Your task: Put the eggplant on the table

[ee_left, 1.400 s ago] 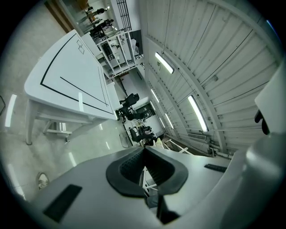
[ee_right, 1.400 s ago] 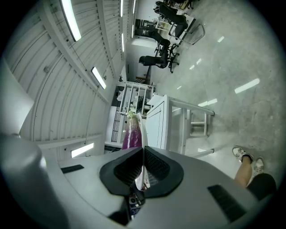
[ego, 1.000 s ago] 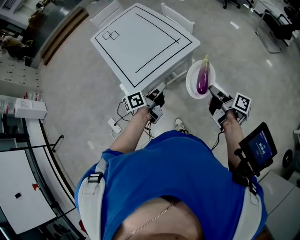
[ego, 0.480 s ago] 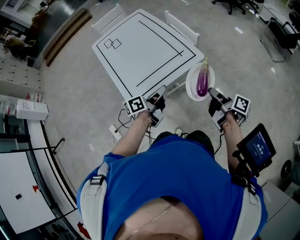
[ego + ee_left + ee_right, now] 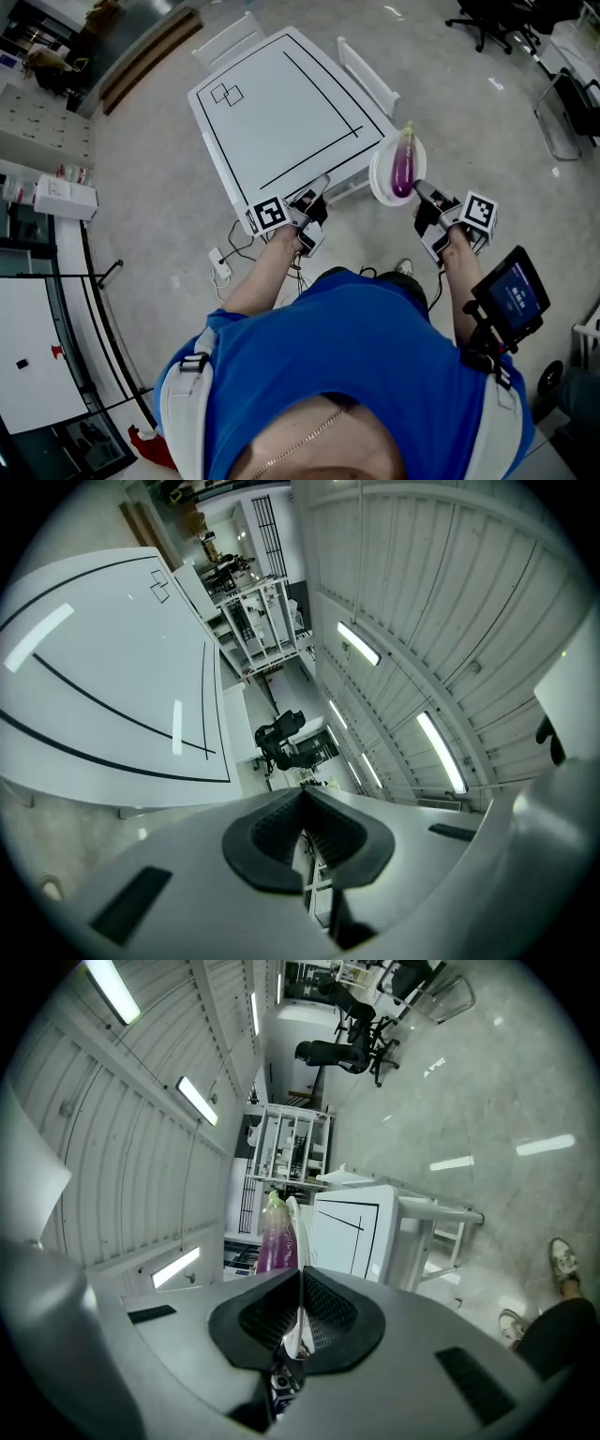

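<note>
One plate (image 5: 382, 180) holding eggplant (image 5: 404, 167) pinched in right gripper (image 5: 300, 1279) fingers; left gripper (image 5: 302, 799) fingers closed, empty, near table (image 5: 281, 103).

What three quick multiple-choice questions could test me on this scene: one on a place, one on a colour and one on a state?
1. Where does the eggplant lie?
A in a basket; B on the plate; C in a drawer.

2. What colour is the eggplant's body?
A yellow; B purple; C white.

3. How is the left claw?
A shut and empty; B wide open; C shut on the plate.

Answers:
1 B: the eggplant rests on the white plate, which the right claw grips by its rim.
2 B: both the head view and the right gripper view show it purple.
3 A: the left gripper view shows its pads together with nothing between them.
</note>
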Motion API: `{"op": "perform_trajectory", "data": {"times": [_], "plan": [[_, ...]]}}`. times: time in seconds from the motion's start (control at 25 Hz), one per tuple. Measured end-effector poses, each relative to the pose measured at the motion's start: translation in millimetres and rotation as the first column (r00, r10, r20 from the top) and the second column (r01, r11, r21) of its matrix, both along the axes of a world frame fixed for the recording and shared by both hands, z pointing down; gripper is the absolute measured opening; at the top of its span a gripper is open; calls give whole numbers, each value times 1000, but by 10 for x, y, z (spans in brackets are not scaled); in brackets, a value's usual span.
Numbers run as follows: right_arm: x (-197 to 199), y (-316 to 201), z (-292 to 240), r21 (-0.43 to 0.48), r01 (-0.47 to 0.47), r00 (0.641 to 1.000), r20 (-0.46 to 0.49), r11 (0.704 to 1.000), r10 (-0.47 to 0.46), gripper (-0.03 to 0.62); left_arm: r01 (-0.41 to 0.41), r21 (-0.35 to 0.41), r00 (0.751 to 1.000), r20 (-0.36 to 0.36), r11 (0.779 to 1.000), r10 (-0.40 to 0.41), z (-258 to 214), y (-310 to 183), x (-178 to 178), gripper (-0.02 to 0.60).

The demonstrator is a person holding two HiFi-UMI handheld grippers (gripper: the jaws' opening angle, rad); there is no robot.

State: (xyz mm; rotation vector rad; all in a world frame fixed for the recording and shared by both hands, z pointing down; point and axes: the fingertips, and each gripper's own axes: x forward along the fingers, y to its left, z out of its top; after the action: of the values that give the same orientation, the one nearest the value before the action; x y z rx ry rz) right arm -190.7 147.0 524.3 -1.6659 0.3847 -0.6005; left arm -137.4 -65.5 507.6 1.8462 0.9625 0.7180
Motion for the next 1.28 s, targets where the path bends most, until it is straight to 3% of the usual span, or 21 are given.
{"op": "perform_trajectory", "data": {"times": [0.24,0.72,0.88,1.12,1.28], "plan": [[456,474,-133,-21,82,996,-18,996,-83,14,79,-11,997,-3,997,-79,-65,408,211,8],[911,966,31,-27,245,969,17,969,-245,14,227,4,974,26,974,-227,80,905,258,8],[1112,988,56,-23,269,963,15,963,-269,14,232,-58,973,28,971,-231,25,1014,348,8],[1496,949,-9,-19,281,960,-14,960,-281,14,249,-9,968,14,968,-249,67,951,702,8],[2035,920,8,-31,287,958,-17,957,-287,14,268,-7,963,9,963,-268,133,892,1293,8]]}}
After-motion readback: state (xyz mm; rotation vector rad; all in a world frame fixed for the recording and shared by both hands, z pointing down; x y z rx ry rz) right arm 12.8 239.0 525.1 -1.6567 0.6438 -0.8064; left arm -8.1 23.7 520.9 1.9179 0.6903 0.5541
